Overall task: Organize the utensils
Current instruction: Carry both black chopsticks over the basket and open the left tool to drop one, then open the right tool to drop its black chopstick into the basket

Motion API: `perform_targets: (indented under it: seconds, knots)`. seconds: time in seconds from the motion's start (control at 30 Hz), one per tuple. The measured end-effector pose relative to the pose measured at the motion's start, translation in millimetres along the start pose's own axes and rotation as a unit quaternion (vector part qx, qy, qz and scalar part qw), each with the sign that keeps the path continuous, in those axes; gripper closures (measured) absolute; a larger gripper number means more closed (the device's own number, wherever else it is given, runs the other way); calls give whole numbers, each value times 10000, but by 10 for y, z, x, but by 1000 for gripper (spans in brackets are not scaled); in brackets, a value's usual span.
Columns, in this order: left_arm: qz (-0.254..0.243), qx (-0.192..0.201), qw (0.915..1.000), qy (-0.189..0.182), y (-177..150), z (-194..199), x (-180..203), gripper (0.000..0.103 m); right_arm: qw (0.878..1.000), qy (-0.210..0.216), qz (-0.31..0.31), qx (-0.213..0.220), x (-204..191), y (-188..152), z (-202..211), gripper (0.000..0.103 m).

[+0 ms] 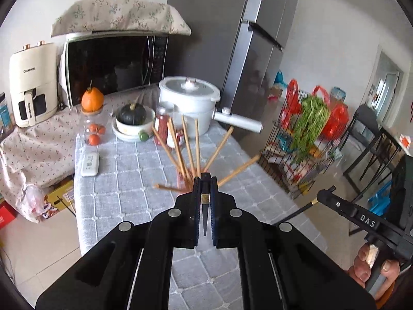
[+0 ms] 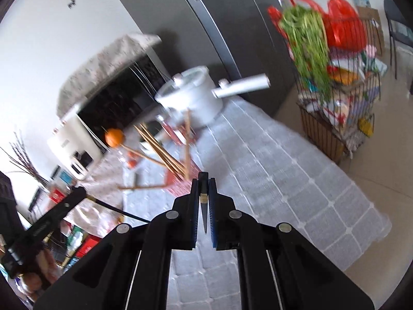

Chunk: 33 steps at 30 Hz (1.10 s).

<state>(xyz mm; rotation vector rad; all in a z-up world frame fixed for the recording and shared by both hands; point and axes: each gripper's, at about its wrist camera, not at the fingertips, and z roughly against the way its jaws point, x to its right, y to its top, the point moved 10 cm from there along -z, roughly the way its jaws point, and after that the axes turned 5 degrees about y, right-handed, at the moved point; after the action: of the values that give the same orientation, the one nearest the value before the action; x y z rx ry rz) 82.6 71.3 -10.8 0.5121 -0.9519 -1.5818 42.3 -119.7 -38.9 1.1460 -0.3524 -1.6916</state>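
Above the grey quilted tablecloth (image 1: 134,180), left gripper (image 1: 205,180) and right gripper (image 2: 204,179) are each clamped on one black chopstick (image 1: 205,206). Wooden chopsticks (image 1: 180,147) fan from a red holder just ahead. Only the left view shows the remote (image 1: 90,164); the right view is blurred.

Daylight is filling a room with plain white walls (image 1: 322,25) and a pale tiled floor (image 2: 382,175), where a tall dark grey refrigerator (image 1: 219,38) is standing behind the bench (image 1: 134,201), which is wearing a grey checked quilted cloth. A black wire rack (image 1: 289,165) is leaning beside the refrigerator, stuffed with red bags and green stalks, while a black-framed chair (image 1: 371,144) is sitting further right and a bright doorway (image 1: 387,87) is glowing behind it.
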Motion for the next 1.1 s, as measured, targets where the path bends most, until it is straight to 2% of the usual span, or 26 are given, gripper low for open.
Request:
perform_targets:
  seconds: [0.17, 0.4, 0.57, 0.7, 0.77, 0.8, 0.83, 0.97, 1.1]
  knots:
    - [233, 440, 9987, -49, 404, 113, 70, 97, 9989, 324, 37, 328, -231, 340, 190, 96]
    - [260, 683, 9973, 120, 760, -2, 153, 97, 9973, 541, 173, 459, -352, 577, 215, 96]
    - [247, 497, 9981, 261, 805, -308, 175, 97, 9978, 549, 153, 341, -289, 645, 114, 96]
    - [186, 178, 9985, 478, 775, -622, 152, 96, 9978, 557, 118, 326, -249, 711, 40, 96]
    - [263, -30, 9982, 539, 758, -792, 95, 91, 9979, 566, 79, 313, -238, 735, -3, 96]
    - [381, -89, 9979, 524, 754, -848, 39, 80, 9978, 579, 67, 304, -242, 740, -17, 96]
    - [517, -90, 9974, 491, 753, -852, -13, 74, 9978, 577, 69, 304, -243, 742, -25, 96]
    - [991, 144, 9940, 433, 770, -690, -236, 70, 9982, 517, 61, 289, -250, 764, -83, 96]
    - [1295, 163, 9906, 402, 673, -557, -365, 69, 9983, 468, 115, 327, -326, 798, -121, 96]
